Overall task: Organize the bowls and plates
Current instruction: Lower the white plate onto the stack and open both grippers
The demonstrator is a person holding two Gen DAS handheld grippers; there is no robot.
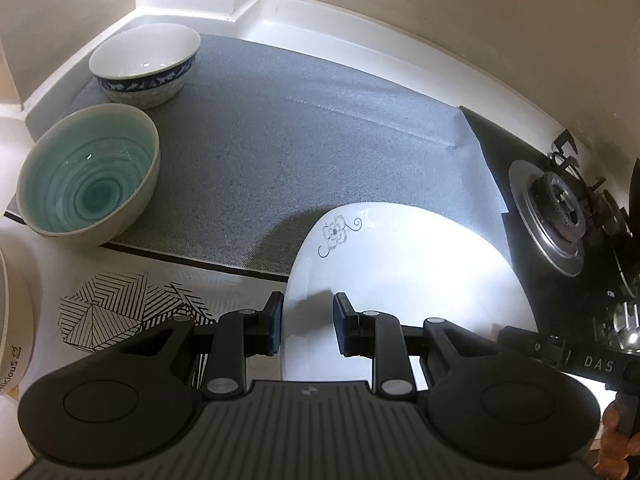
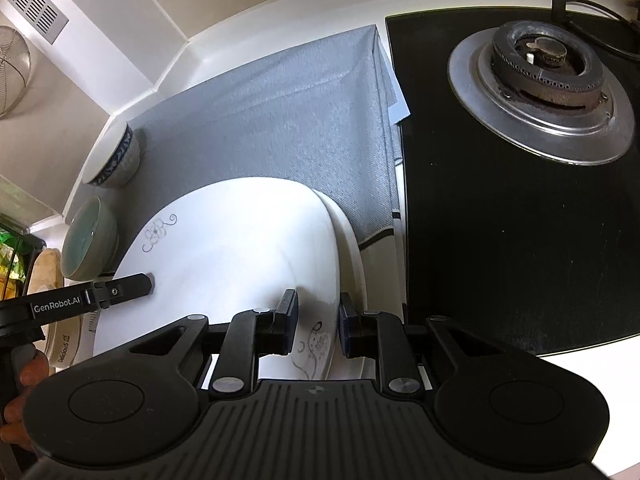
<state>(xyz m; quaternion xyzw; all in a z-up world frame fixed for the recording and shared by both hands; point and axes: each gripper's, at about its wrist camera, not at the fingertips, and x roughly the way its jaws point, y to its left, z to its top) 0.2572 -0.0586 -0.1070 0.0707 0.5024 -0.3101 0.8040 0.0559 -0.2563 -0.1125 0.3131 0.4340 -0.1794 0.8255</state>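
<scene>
plates: we see one white plate (image 2: 240, 256) with flowers, held over the grey mat (image 1: 320, 120) | bowls: two, one teal bowl (image 1: 88, 184), one blue-rimmed bowl (image 1: 144, 64), both on mat | left gripper (image 1: 308, 322): pinching plate's edge | right gripper (image 2: 318, 326): pinching other edge | stove burner (image 2: 544, 80): one

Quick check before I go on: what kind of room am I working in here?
Most likely a home kitchen counter: a gas burner sits on a black glass hob, and bowls stand on a grey mat beside it.
</scene>
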